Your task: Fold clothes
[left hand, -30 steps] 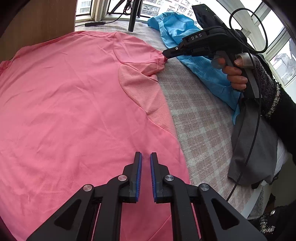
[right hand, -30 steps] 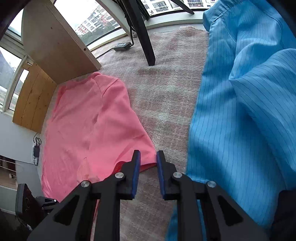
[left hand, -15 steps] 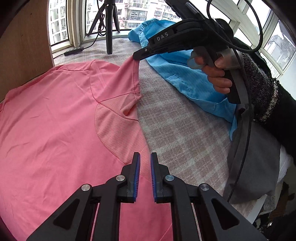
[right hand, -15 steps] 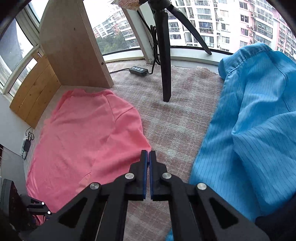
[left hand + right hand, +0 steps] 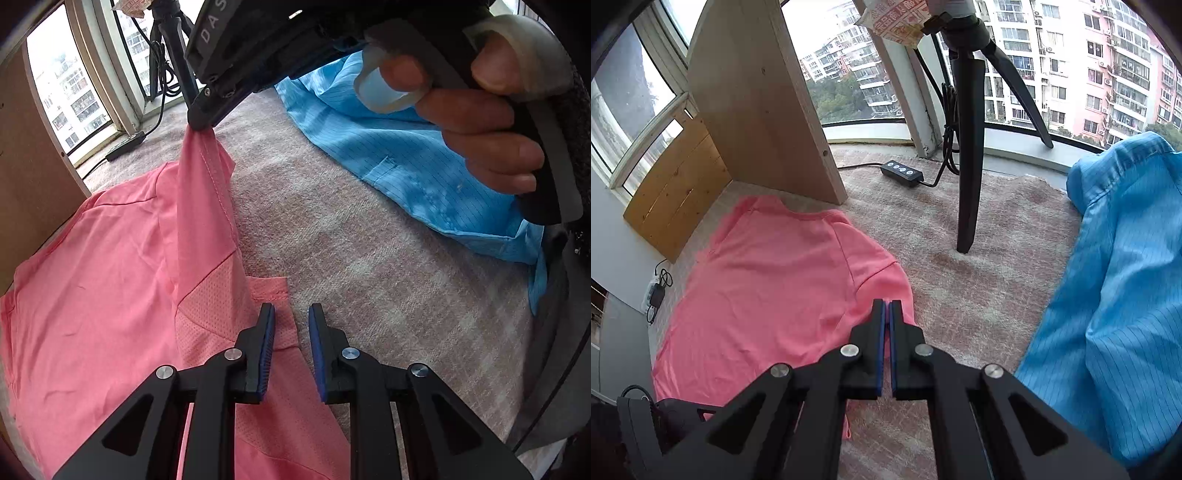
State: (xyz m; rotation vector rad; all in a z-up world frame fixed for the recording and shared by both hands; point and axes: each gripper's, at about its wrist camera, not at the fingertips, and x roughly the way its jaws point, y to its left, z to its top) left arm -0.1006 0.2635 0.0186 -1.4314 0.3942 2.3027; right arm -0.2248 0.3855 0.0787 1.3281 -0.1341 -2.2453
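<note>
A pink T-shirt (image 5: pixel 103 280) lies spread on the checked cloth, its sleeve (image 5: pixel 203 192) pulled up into a peak. My right gripper (image 5: pixel 886 306) is shut on that sleeve's end; in the left wrist view its tip (image 5: pixel 201 120) pinches the fabric. My left gripper (image 5: pixel 291 314) hovers low over the shirt's mesh side panel (image 5: pixel 221 295) near its edge. Its jaws are opening, with nothing pressed between the pads. A hand (image 5: pixel 472 122) holds the right gripper's grip.
A blue striped shirt (image 5: pixel 1115 295) lies to the right, and grey cloth (image 5: pixel 554 350) hangs at the bed's edge. A tripod leg (image 5: pixel 971 177) stands on the cloth with a power strip (image 5: pixel 901 171) behind it. A wooden panel (image 5: pixel 757 110) borders the far left.
The right gripper closed on the sleeve's end and lifted it up and toward the shirt. My left gripper moved toward the shirt's side edge and its jaws widened.
</note>
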